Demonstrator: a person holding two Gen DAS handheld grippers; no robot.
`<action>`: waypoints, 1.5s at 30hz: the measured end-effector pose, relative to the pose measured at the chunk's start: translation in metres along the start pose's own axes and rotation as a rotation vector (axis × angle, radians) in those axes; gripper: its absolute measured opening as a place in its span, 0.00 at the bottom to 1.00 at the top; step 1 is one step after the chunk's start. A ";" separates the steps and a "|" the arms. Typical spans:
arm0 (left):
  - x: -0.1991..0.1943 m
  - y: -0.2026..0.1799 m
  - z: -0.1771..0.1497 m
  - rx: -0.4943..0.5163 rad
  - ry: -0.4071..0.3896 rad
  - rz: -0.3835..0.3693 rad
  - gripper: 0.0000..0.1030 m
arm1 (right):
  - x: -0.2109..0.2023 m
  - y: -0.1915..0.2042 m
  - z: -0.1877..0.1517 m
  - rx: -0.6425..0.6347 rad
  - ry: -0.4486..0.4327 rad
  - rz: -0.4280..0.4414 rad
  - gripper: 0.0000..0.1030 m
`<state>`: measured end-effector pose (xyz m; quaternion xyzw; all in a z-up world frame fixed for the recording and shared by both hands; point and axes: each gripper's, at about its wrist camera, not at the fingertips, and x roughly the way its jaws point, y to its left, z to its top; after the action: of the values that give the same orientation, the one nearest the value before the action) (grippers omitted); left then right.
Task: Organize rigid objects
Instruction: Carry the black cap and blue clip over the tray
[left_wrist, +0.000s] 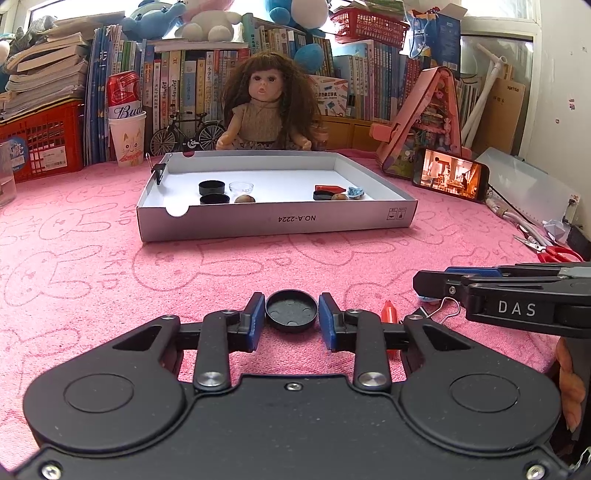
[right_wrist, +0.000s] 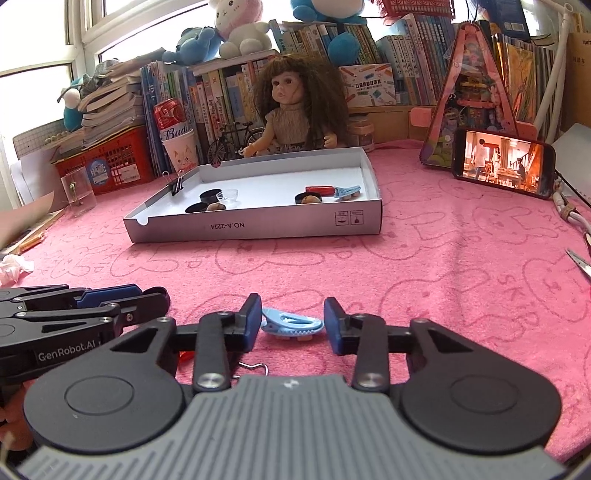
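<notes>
Already several pieces lay in the box (left_wrist: 273, 218); left tongs (left_wrist: 291, 317) gripped a black cap (left_wrist: 291, 311), right tongs (right_wrist: 291, 319) stood narrow around a blue clip (right_wrist: 291, 325), not clamped.

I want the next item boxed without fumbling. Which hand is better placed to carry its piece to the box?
Left. Its gripper is already shut on the black cap. The right gripper only straddles the blue clip, one pad not yet touching.
</notes>
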<state>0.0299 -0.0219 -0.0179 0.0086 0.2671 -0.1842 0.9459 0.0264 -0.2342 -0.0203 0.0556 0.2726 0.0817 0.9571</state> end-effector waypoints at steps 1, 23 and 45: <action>0.000 0.000 0.001 -0.001 -0.001 0.000 0.29 | 0.000 0.000 0.000 0.000 0.000 0.001 0.41; 0.000 0.013 0.016 -0.044 -0.031 0.034 0.29 | -0.003 -0.011 0.016 0.000 -0.077 -0.050 0.41; 0.014 0.021 0.044 -0.086 -0.071 0.056 0.29 | 0.011 -0.009 0.039 0.000 -0.118 -0.039 0.41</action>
<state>0.0706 -0.0122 0.0114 -0.0313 0.2407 -0.1461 0.9590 0.0570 -0.2439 0.0056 0.0551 0.2166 0.0598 0.9729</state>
